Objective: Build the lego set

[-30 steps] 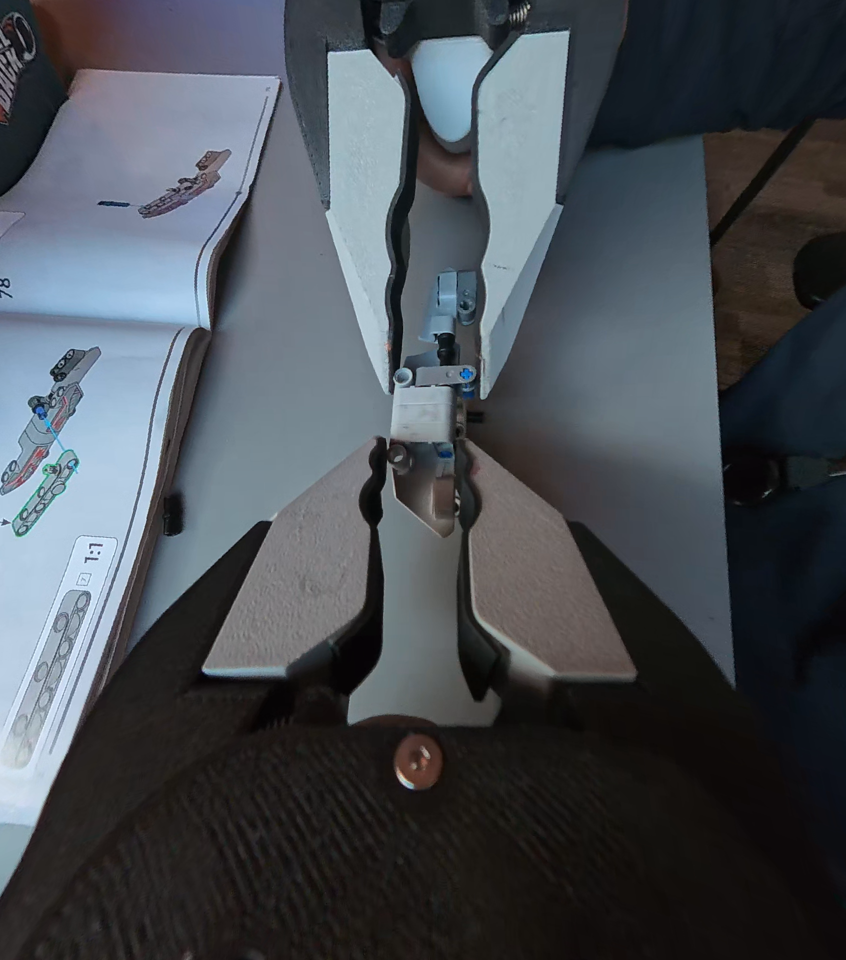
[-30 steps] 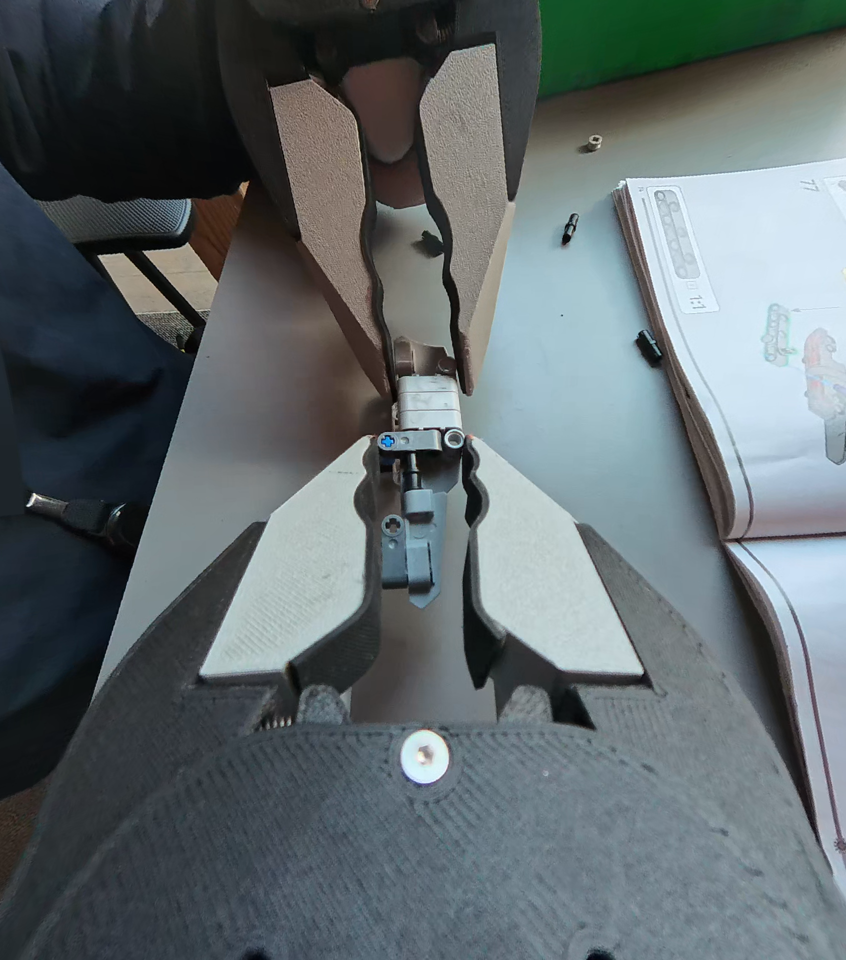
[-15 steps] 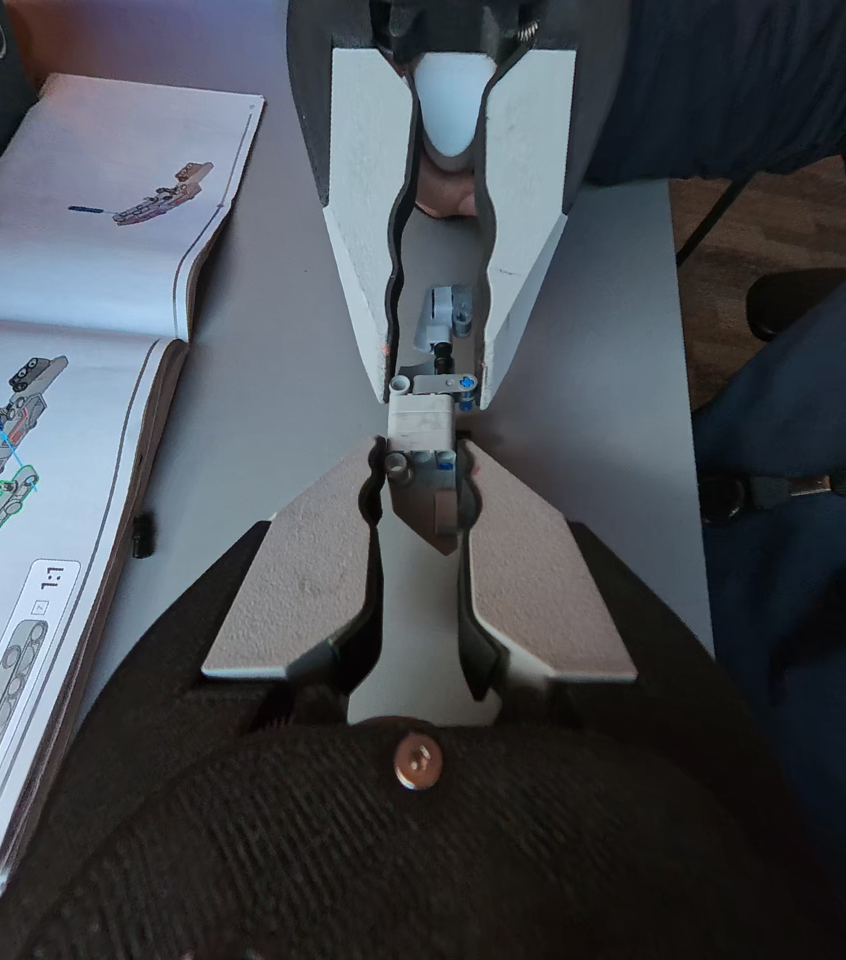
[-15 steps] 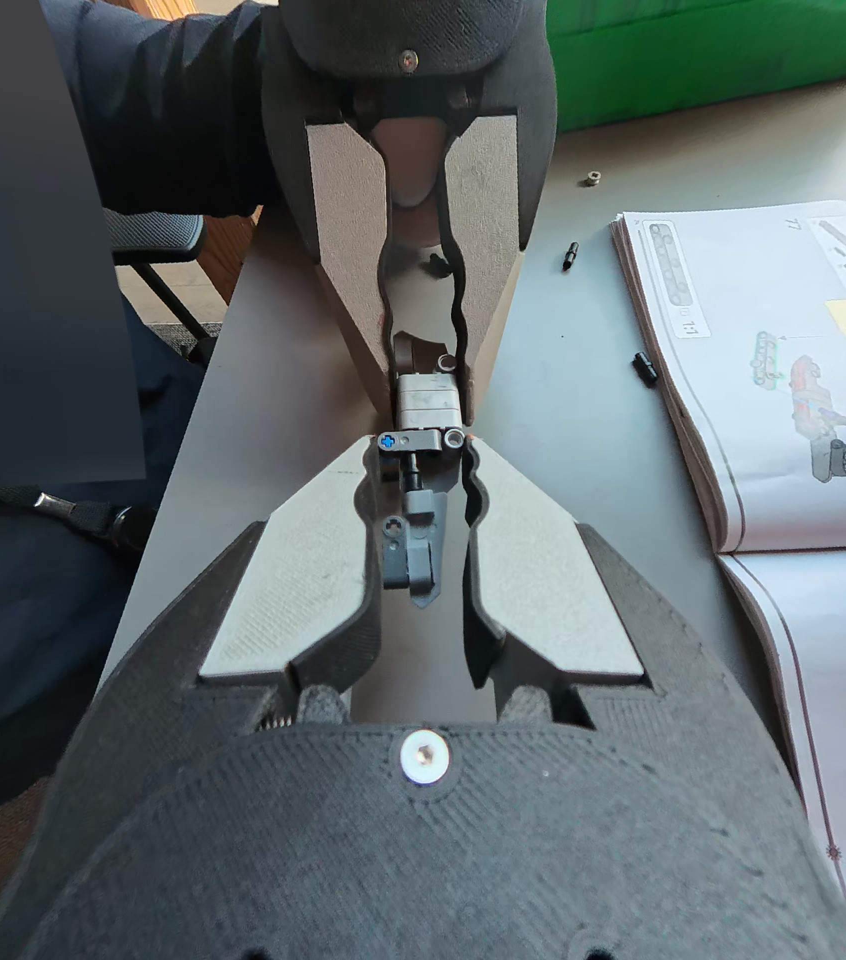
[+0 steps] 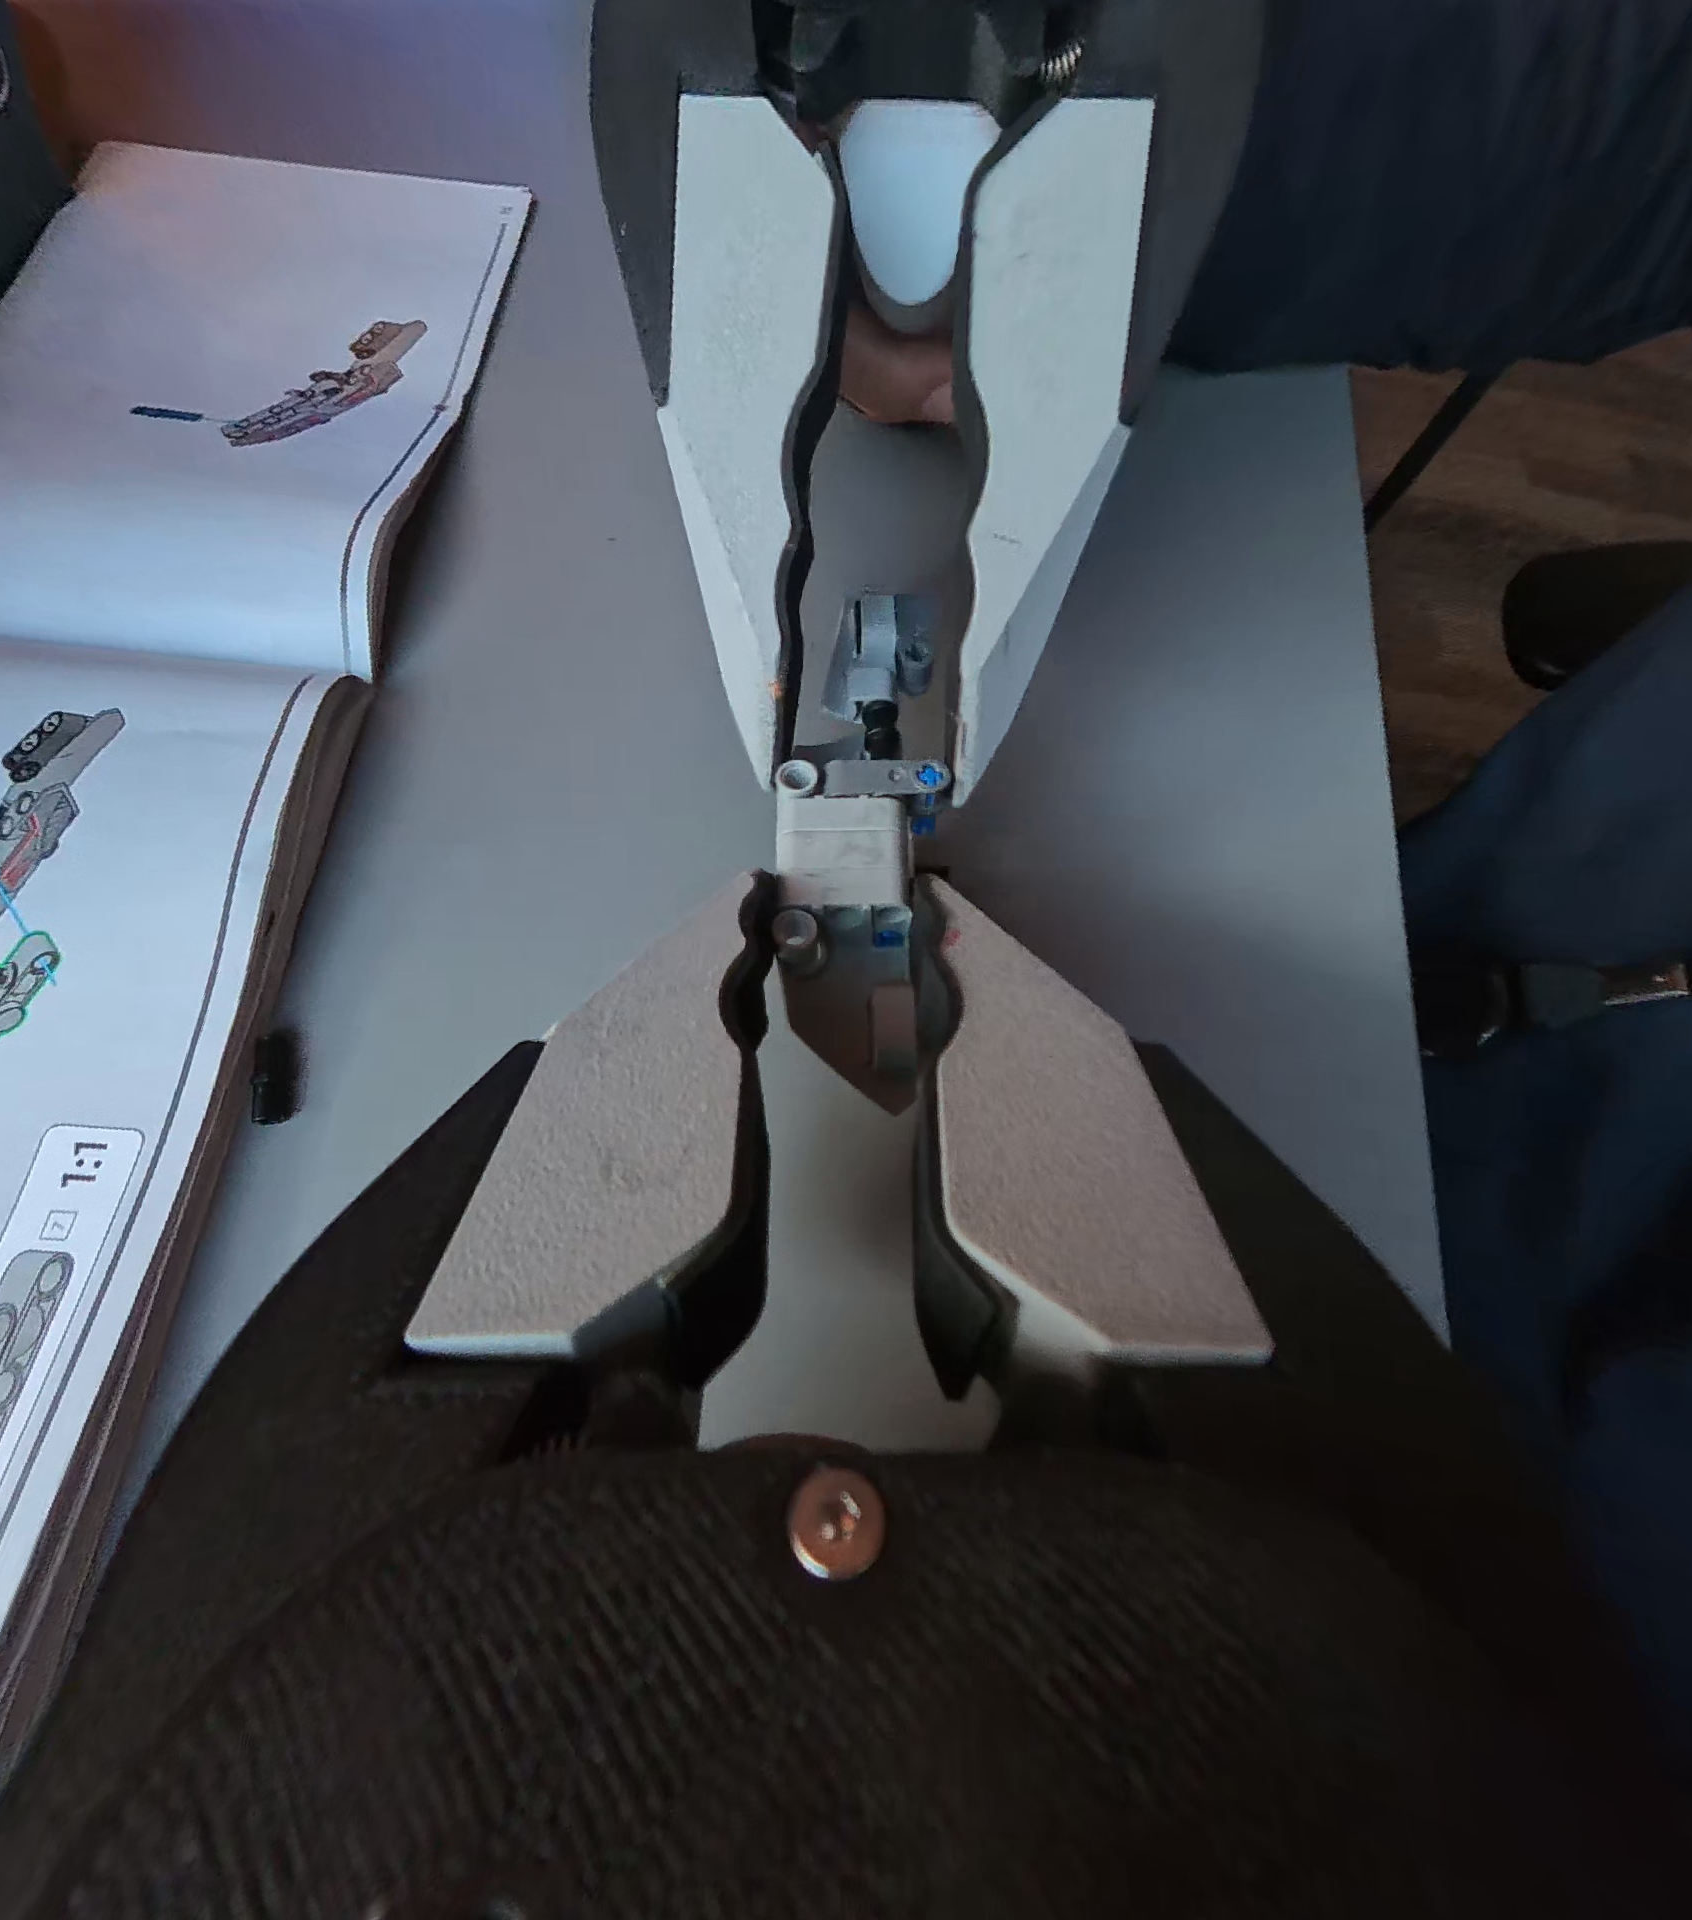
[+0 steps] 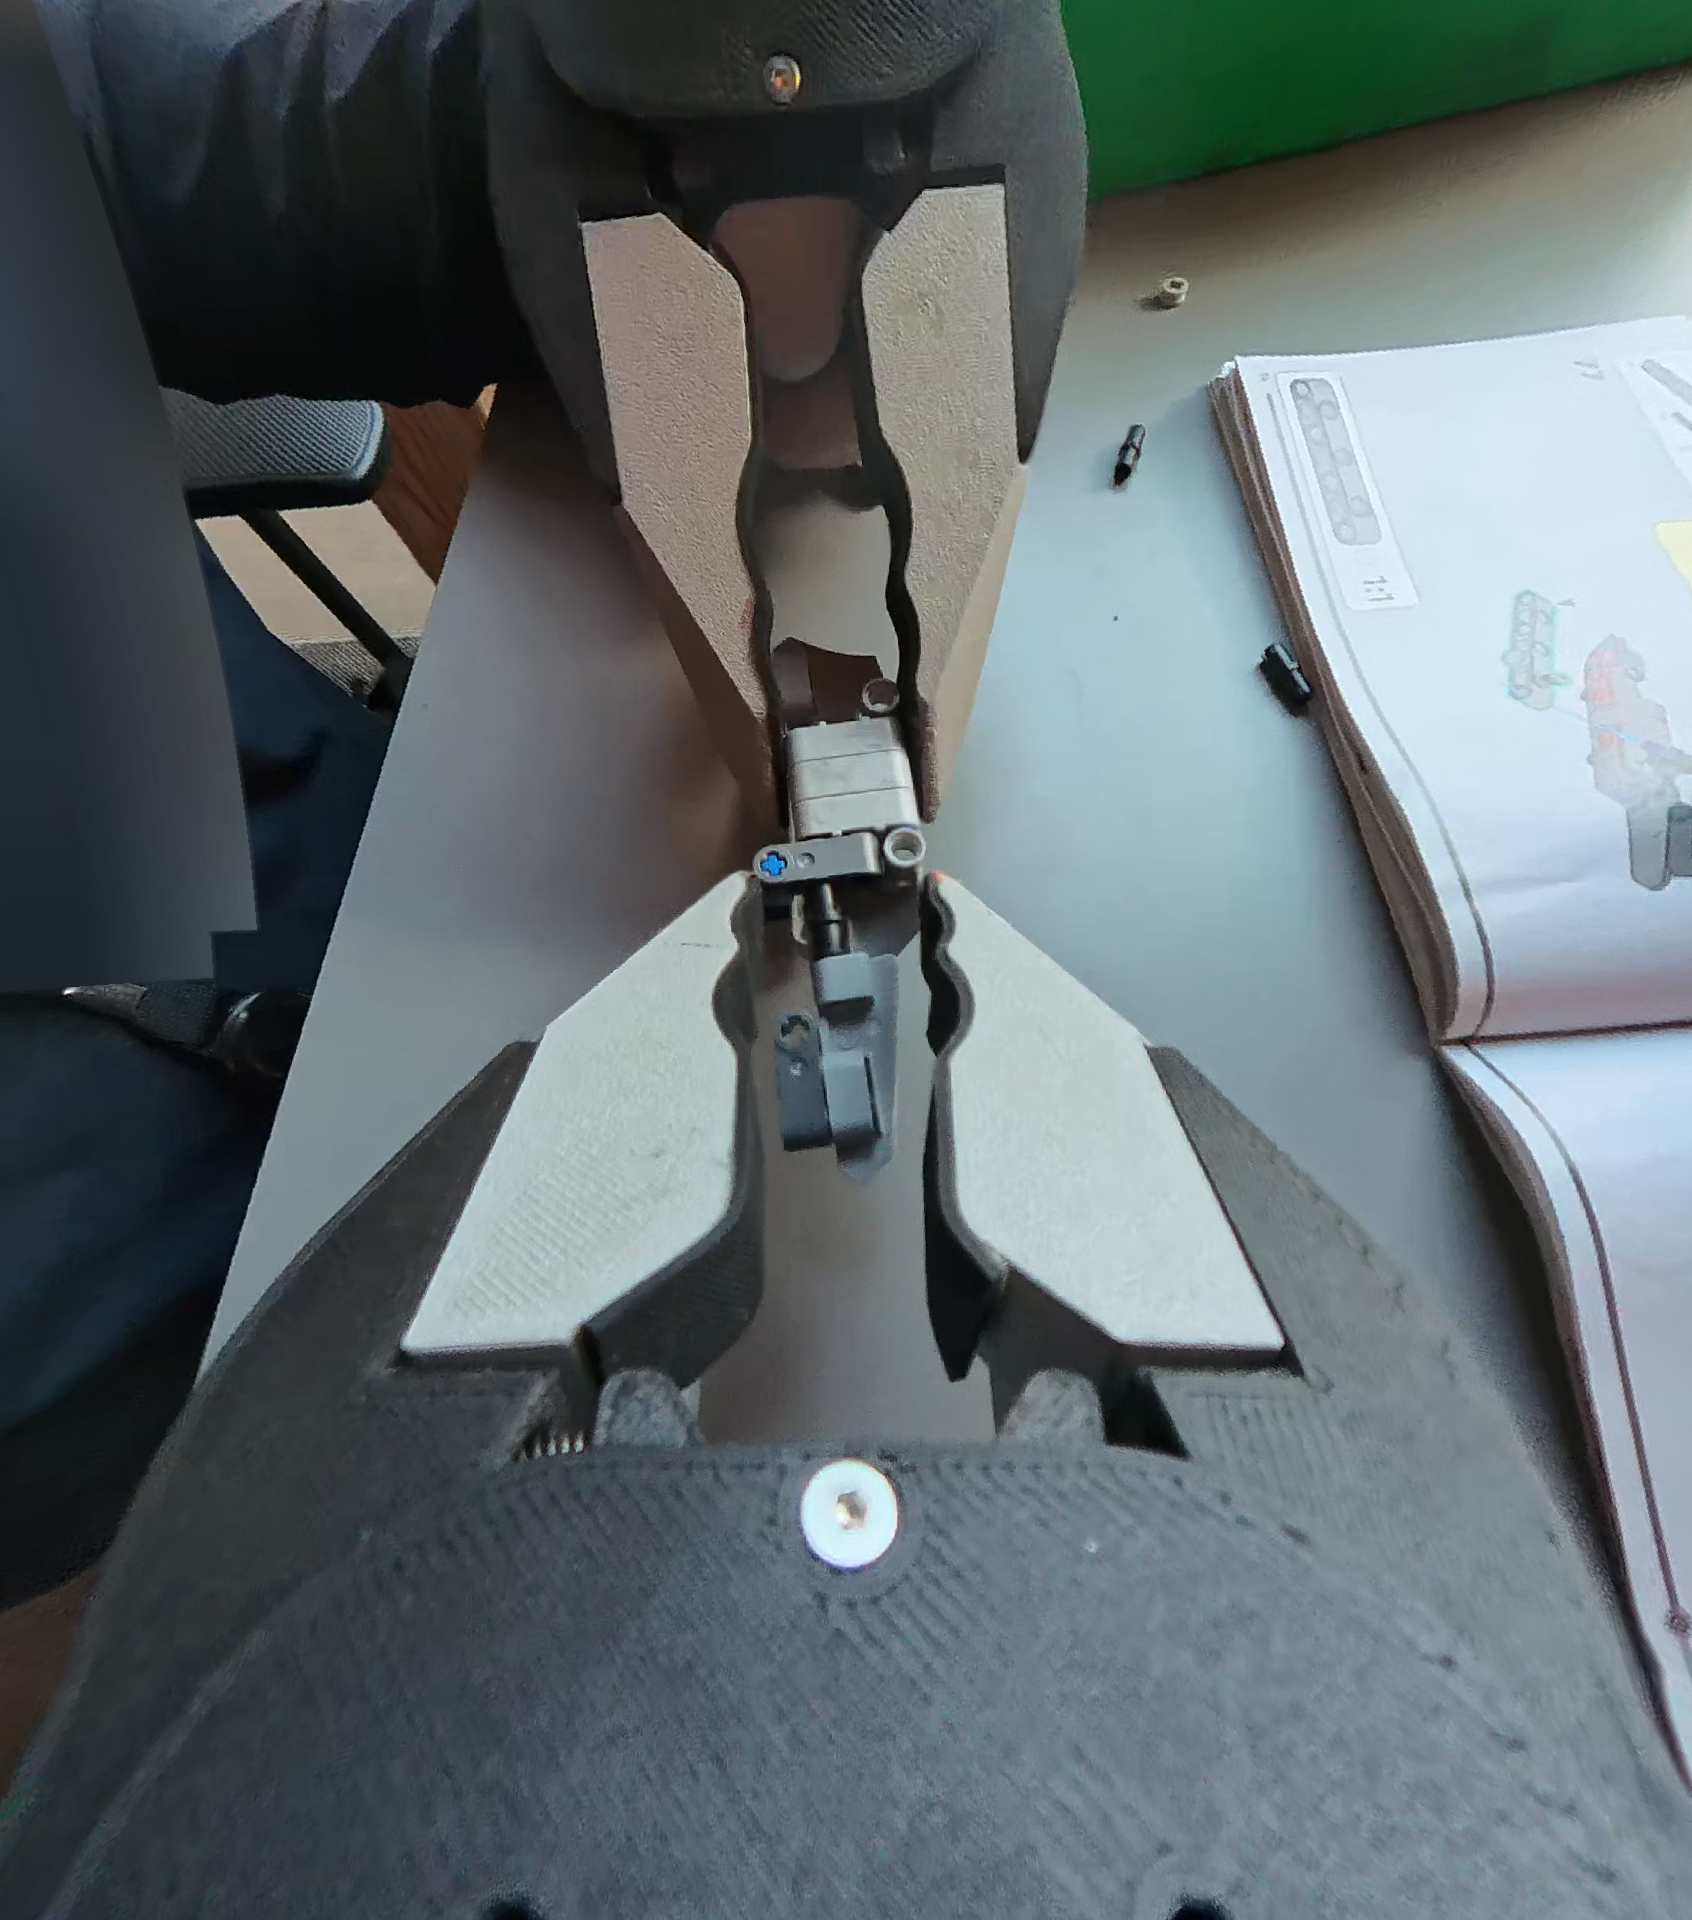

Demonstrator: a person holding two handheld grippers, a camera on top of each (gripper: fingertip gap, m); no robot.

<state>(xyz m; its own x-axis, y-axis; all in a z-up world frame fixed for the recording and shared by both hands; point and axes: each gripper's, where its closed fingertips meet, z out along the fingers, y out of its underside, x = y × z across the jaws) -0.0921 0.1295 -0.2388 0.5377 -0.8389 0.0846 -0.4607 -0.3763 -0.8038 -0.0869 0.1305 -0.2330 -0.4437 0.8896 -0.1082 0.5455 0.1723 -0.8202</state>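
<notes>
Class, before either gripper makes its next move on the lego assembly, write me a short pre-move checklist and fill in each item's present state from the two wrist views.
1. Left gripper grips its end of the lego assembly: ok, fingers closed on it.
2. Right gripper grips the opposite end: ok, fingers closed around the dark grey part.
3. The two grippers face each other tip to tip along one line: ok.
4. Assembly clear of the table: cannot tell.
5. Instruction booklet open and visible: ok.
6. Loose black pins beside the booklet, clear of the grippers: ok.
</notes>
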